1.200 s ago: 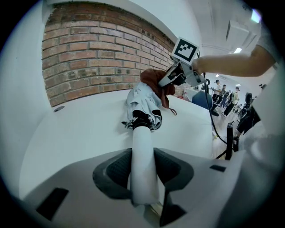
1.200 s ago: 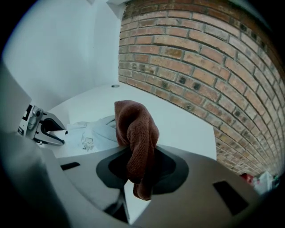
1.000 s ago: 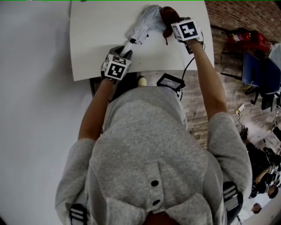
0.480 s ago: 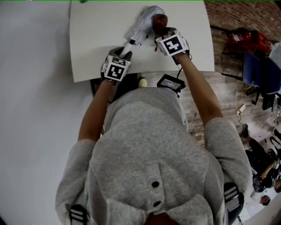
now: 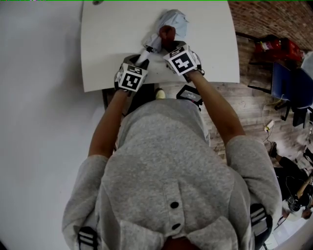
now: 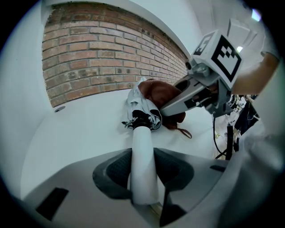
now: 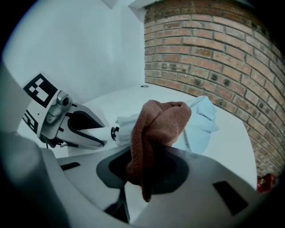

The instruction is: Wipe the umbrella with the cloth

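A folded pale grey umbrella [image 5: 172,22] lies on the white table [image 5: 112,44], its white handle [image 6: 143,160] pointing toward me. My left gripper [image 5: 136,62] is shut on that handle [image 5: 143,54] at the table's near edge. My right gripper [image 5: 168,45] is shut on a brown cloth [image 7: 156,129], and the bunched cloth [image 5: 166,33] rests against the umbrella's folds close to the handle end. In the left gripper view the cloth [image 6: 162,95] lies over the canopy [image 6: 138,107] under the right gripper [image 6: 167,109]. In the right gripper view the pale canopy [image 7: 200,118] spreads behind the cloth.
A brick wall [image 7: 209,58] stands past the table's far side. A small dark disc [image 5: 98,2] sits at the table's far left. A black device with a cable [image 5: 188,93] hangs below the near edge. Chairs and clutter [image 5: 288,73] stand on the wooden floor to the right.
My right gripper has dragged the brown cloth along the umbrella from its far right end toward the handle, coming close to the left gripper. The left gripper stays still on the handle.
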Action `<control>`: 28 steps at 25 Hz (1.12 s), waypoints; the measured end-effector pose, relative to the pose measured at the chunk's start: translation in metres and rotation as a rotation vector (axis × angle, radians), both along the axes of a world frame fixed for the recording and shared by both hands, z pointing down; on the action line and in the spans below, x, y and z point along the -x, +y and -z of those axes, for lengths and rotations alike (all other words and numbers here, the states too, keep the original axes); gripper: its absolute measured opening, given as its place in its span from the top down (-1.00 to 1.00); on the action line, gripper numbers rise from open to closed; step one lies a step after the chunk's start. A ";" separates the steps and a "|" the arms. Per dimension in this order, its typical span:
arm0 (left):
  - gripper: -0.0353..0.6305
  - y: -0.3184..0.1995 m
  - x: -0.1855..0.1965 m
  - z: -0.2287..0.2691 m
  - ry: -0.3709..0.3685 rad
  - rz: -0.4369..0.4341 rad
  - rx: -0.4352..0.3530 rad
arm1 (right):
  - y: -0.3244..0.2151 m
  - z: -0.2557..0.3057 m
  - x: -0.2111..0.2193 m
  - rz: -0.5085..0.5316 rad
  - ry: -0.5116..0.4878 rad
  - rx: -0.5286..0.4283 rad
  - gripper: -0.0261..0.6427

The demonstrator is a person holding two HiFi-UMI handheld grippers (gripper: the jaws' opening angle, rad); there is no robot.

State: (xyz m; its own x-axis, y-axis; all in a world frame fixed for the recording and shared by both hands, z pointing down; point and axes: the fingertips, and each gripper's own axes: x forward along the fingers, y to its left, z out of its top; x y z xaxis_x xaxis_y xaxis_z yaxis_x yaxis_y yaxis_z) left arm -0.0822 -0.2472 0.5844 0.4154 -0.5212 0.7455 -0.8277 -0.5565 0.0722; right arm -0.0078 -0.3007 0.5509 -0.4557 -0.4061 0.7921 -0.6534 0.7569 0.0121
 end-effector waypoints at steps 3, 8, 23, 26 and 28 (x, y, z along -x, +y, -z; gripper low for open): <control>0.43 -0.002 0.002 0.000 -0.005 0.005 -0.002 | 0.007 0.001 0.008 0.027 -0.012 0.010 0.64; 0.43 -0.001 0.001 0.000 -0.008 0.010 0.000 | 0.020 0.001 0.014 0.049 -0.031 0.029 0.64; 0.43 0.007 0.001 0.015 -0.023 0.048 -0.015 | 0.058 0.050 0.014 0.093 -0.145 0.025 0.64; 0.42 0.012 0.003 0.028 -0.030 0.074 -0.055 | 0.061 0.074 0.005 0.102 -0.178 -0.023 0.64; 0.42 0.012 0.006 0.042 0.001 0.102 -0.095 | 0.058 0.091 -0.005 0.095 -0.205 -0.065 0.64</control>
State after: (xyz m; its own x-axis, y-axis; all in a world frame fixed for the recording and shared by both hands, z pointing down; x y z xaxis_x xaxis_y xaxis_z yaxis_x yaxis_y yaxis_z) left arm -0.0885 -0.2347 0.5424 0.3577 -0.6288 0.6904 -0.8803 -0.4738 0.0245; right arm -0.0026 -0.2430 0.4597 -0.6431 -0.4008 0.6526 -0.5730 0.8172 -0.0628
